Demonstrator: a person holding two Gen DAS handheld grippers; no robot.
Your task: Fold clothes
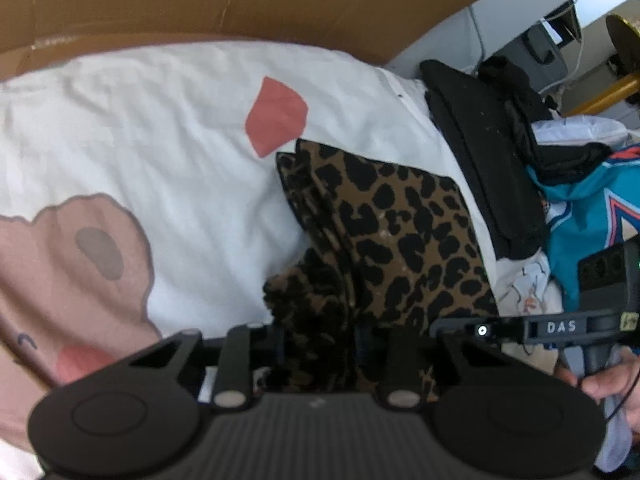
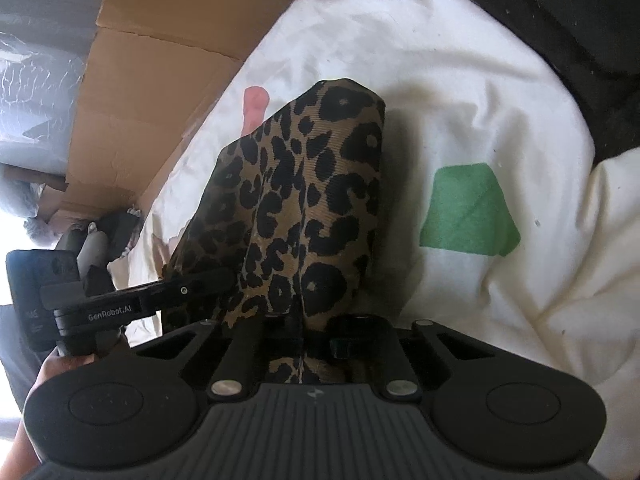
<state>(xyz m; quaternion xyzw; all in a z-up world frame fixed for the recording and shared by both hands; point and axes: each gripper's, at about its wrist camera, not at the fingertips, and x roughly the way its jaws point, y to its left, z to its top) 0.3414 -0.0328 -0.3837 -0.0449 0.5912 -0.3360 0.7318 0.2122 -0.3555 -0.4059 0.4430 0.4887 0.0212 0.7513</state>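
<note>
Holding the leopard-print garment by its near edge, both grippers work above the white printed bedsheet. The left gripper pinches a bunched fold of it; the right gripper is clamped nearly shut on the cloth, which drapes away onto the sheet. Folding well likely means keeping both corners level, the edge taut, and laying it over evenly.

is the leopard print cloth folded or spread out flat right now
Folded. The leopard print cloth shows stacked layered edges along one side and forms a narrow bundle on the white bedding, not a flat sheet.
</note>
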